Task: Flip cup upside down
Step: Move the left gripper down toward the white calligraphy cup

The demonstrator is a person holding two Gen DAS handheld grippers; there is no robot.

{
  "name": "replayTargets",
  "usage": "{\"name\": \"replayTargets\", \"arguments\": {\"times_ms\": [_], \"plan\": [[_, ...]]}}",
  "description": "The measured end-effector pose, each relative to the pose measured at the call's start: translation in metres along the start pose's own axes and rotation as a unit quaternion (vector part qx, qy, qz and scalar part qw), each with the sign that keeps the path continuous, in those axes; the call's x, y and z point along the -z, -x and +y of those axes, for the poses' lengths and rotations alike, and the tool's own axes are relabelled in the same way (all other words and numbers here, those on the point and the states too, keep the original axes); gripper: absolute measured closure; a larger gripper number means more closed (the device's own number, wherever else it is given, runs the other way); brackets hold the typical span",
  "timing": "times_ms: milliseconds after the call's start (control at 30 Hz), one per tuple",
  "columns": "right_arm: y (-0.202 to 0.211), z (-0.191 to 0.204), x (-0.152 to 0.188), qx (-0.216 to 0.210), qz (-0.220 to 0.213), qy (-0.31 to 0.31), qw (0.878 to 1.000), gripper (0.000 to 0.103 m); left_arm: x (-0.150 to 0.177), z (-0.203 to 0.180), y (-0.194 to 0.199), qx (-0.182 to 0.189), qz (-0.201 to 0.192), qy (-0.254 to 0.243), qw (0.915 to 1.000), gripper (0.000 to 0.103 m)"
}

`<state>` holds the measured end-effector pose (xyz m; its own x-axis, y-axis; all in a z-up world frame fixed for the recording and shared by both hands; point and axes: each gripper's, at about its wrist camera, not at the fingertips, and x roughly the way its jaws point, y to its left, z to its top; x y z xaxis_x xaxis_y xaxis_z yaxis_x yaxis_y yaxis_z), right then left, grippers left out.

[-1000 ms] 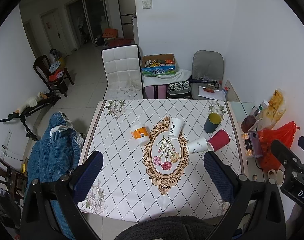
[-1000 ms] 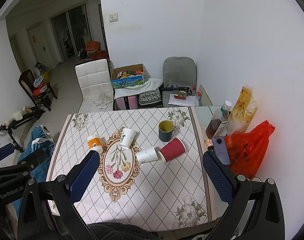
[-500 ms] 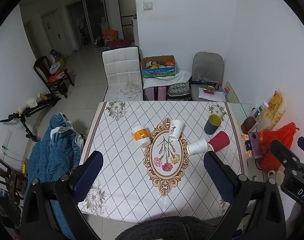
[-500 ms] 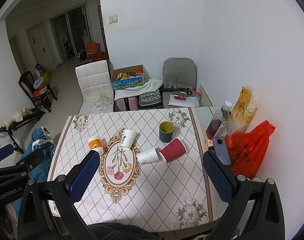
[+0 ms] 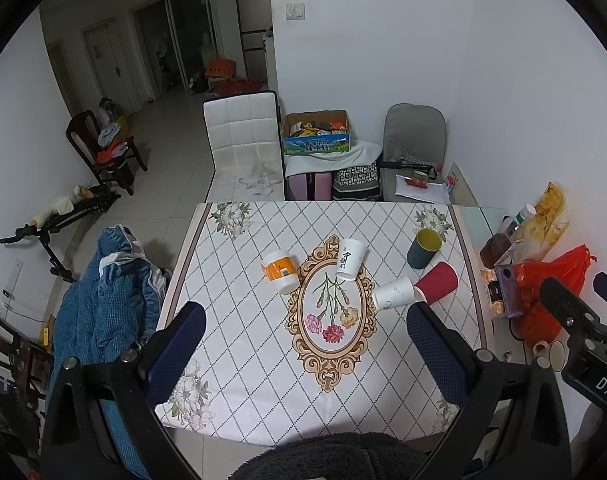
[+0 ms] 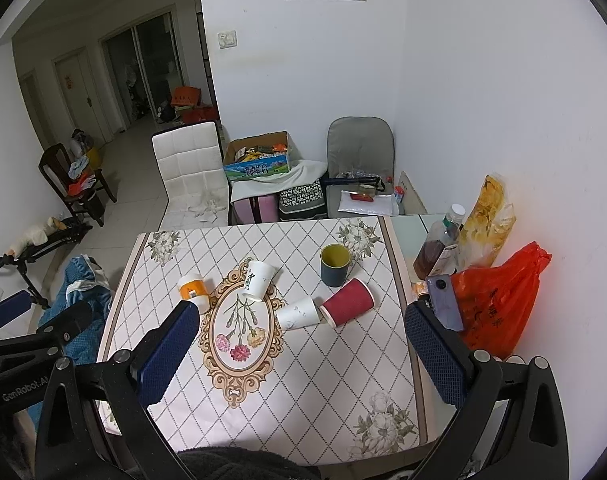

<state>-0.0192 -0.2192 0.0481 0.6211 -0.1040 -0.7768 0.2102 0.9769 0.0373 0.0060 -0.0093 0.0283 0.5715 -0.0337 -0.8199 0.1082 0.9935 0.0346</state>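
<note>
While both the left gripper (image 5: pixel 303 344) and right gripper (image 6: pixel 303 344) hang wide open and empty, the upright green cup (image 6: pixel 335 265) on the surface (image 6: pixel 303 400) looks hard and smooth; holding its sides seems best.

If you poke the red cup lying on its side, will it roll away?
Probably a little. The red cup lies on its side, so it could roll, likely curving because it tapers. The white cup beside its mouth might block it. It looks like paper, so probably light and squashable.
</note>
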Motion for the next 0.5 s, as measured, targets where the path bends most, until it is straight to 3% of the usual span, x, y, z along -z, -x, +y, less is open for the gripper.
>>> {"name": "replayTargets", "arguments": {"times_ms": [200, 500], "plan": [[-0.037, -0.002, 0.005, 0.001, 0.036, -0.015, 0.999, 0.000, -0.008, -0.009, -0.036, -0.008, 0.025, 0.000, 0.9997, 0.000], [-0.156, -0.011, 0.044, 0.004, 0.163, -0.043, 0.986, 0.000, -0.017, -0.030, -0.146, -0.034, 0.121, -0.012, 0.9919, 0.000]]}}
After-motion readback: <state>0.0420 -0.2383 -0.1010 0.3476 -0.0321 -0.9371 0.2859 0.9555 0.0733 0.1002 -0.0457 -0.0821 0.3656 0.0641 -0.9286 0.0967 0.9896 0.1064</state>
